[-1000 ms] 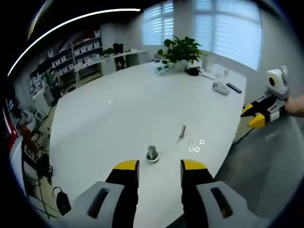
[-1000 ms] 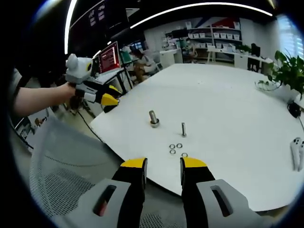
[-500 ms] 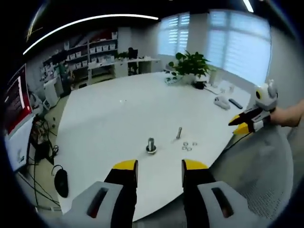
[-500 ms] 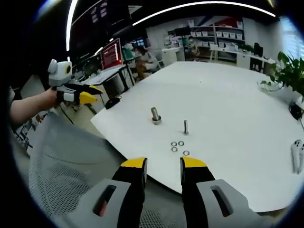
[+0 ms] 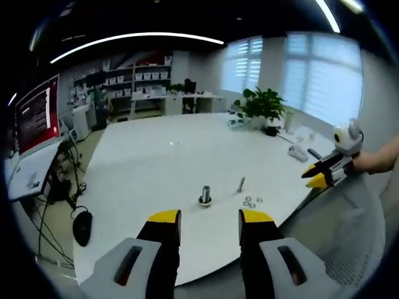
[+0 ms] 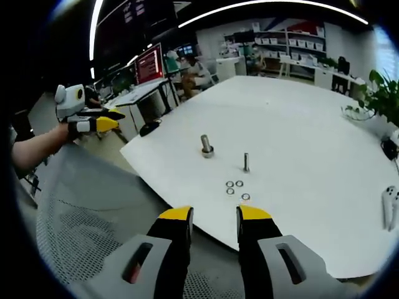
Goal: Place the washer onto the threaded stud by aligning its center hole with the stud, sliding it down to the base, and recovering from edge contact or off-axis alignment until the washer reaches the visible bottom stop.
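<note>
Three small silvery washers (image 6: 237, 187) are seen lying flat in a cluster on the white table (image 6: 312, 149), near its edge, just beside an upright threaded stud (image 6: 245, 162). A thicker bolt (image 6: 206, 145) stands further left. A mesh chair back (image 6: 93, 212) lies between. The left gripper (image 5: 202, 222) and right gripper (image 6: 214, 218) are held released, empty, away from the table.

I note a white desk (image 5: 156, 162) with a potted plant (image 5: 263, 106) at its far edge, toward one o'clock in the left gripper view. A red-lit monitor (image 5: 37, 115) stands at nine o'clock. Shelving with bins (image 6: 293, 47) lines the back wall. A grey mesh chair (image 6: 81, 230) sits at seven o'clock in the right gripper view. A black mouse (image 5: 81, 227) lies on the floor.
</note>
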The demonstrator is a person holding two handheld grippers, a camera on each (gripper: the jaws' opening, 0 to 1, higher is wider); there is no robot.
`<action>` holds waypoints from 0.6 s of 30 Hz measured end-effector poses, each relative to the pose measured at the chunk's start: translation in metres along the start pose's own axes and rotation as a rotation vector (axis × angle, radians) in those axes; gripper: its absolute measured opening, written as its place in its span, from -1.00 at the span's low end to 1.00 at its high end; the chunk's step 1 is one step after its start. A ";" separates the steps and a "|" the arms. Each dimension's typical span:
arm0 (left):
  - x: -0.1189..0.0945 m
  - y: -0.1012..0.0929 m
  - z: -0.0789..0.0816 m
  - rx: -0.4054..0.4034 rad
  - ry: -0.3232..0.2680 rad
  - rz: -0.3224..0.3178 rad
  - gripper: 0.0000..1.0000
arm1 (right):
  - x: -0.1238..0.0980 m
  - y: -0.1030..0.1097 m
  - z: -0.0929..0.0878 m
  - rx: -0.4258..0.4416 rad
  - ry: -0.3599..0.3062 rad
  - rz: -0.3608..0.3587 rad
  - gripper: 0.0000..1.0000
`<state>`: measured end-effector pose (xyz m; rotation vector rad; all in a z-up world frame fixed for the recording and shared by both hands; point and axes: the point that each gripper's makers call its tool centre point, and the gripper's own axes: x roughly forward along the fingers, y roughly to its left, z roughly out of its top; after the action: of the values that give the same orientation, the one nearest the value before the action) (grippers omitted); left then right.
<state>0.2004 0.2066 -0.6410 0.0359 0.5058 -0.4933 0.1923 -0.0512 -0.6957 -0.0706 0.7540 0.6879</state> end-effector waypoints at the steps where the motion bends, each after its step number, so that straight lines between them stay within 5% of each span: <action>1: 0.001 0.000 -0.001 -0.002 -0.001 0.001 -0.31 | 0.000 0.000 0.000 0.001 0.000 -0.001 -0.39; 18: 0.009 -0.014 -0.011 0.028 0.027 -0.087 -0.31 | 0.002 0.000 -0.007 -0.011 0.044 -0.006 -0.39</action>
<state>0.1960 0.1920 -0.6536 0.0477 0.5288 -0.5859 0.1889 -0.0520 -0.7022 -0.0978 0.7917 0.6870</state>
